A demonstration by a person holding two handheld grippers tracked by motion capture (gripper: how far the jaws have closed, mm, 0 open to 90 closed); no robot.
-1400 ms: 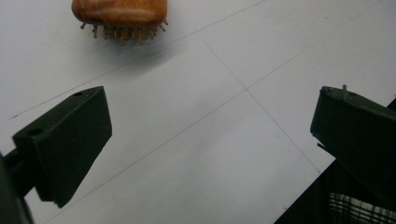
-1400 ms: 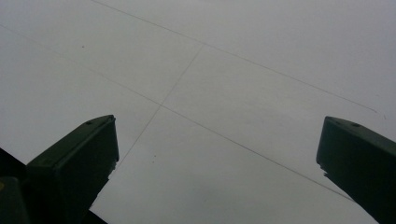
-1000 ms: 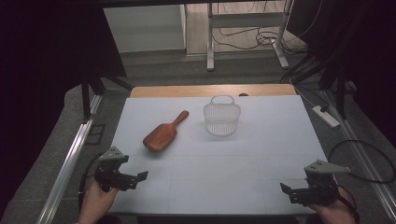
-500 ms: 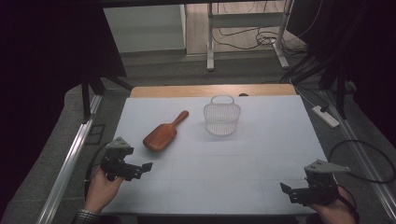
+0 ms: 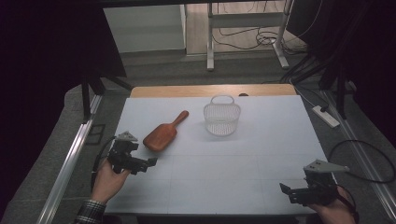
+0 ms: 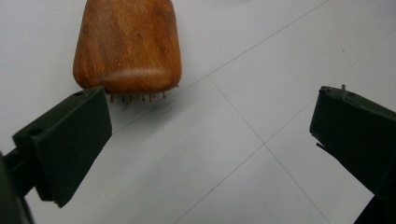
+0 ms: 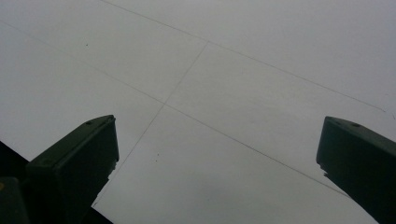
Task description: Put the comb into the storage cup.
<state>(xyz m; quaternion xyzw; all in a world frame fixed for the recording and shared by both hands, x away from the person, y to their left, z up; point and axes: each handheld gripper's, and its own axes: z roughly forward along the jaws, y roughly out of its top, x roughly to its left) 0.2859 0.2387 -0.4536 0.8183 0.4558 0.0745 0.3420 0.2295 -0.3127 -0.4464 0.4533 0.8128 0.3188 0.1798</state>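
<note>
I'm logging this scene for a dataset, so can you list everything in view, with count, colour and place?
Wooden brush: one, reddish brown, bristles down, left of table centre, handle pointing toward the far right.
Wire basket: one, white, upright, far middle of the table, right of the brush.
Table: one, white top with thin grid lines, wooden strip along the far edge.
Power strip: one, white, on the floor right of the table.
Left claw: one, black, jaws open, just short of the brush's broad end, held in a hand.
Right claw: one, black, jaws open, near right corner over bare table.
</note>
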